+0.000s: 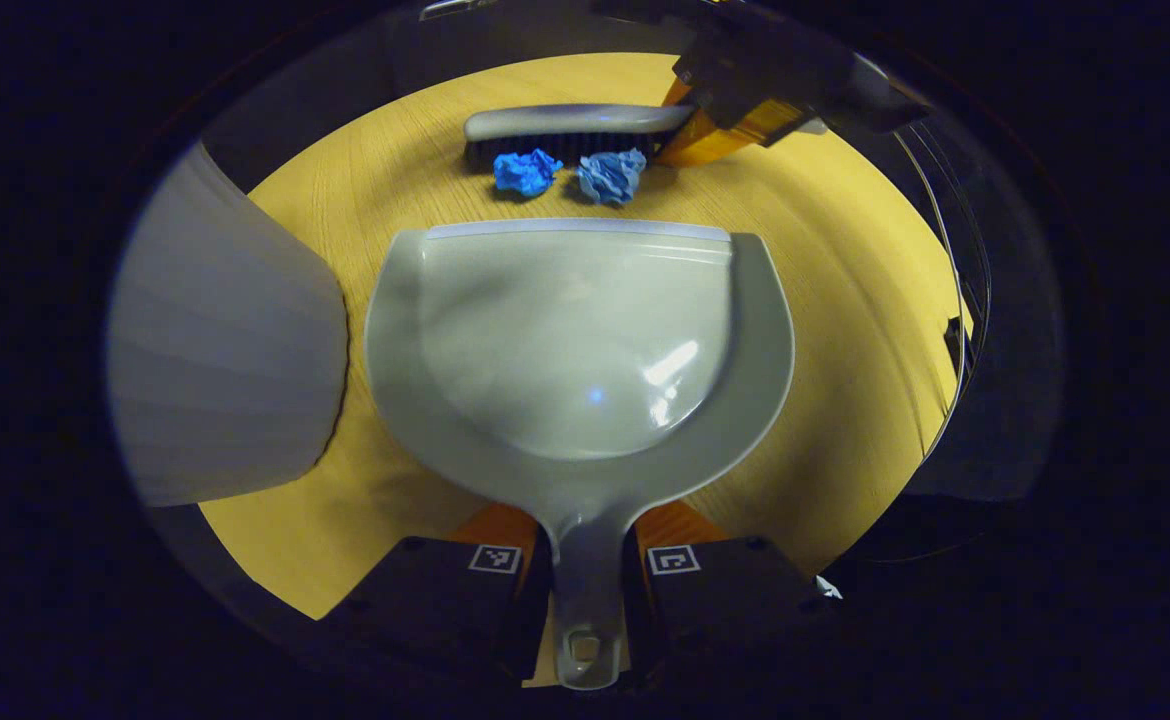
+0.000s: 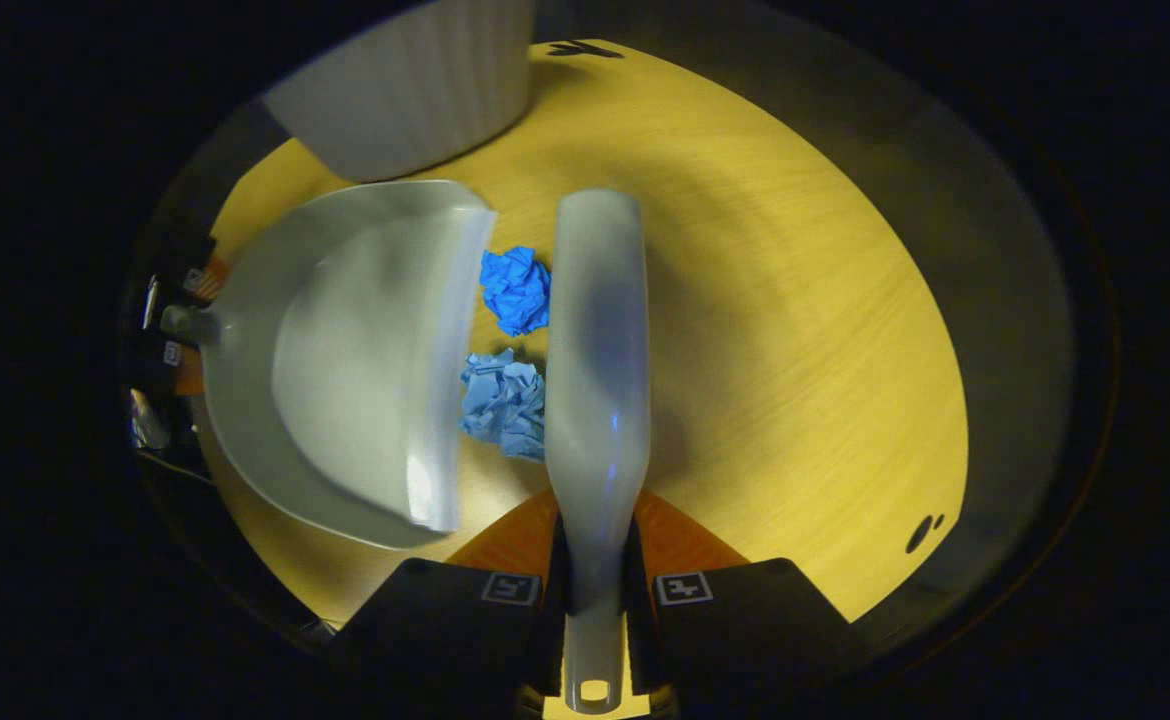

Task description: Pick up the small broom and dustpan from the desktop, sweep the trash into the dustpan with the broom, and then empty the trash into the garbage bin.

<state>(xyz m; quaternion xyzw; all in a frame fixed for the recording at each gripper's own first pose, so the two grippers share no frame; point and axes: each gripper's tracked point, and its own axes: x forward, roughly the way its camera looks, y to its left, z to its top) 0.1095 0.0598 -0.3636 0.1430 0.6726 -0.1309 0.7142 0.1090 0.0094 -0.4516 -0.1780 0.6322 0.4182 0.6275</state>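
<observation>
In the left gripper view, the left gripper is closed on the handle of the dustpan, one finger pressed on each side. In the right gripper view, the right gripper is clamped in the same way on the handle of the broom.

The dustpan is laid flat on the yellow desktop with its open lip turned toward the broom. Two pieces of crumpled blue paper are lying between the lip and the bristles, just beside both. The white ribbed garbage bin is standing near the dustpan, on the left in the left gripper view.

The sweeping step is judged to be in hand. For the next move, the broom should probably be pushed sideways toward the lip while the dustpan is held flat.

No brand or readable writing is seen; only square markers are found on the grippers.
</observation>
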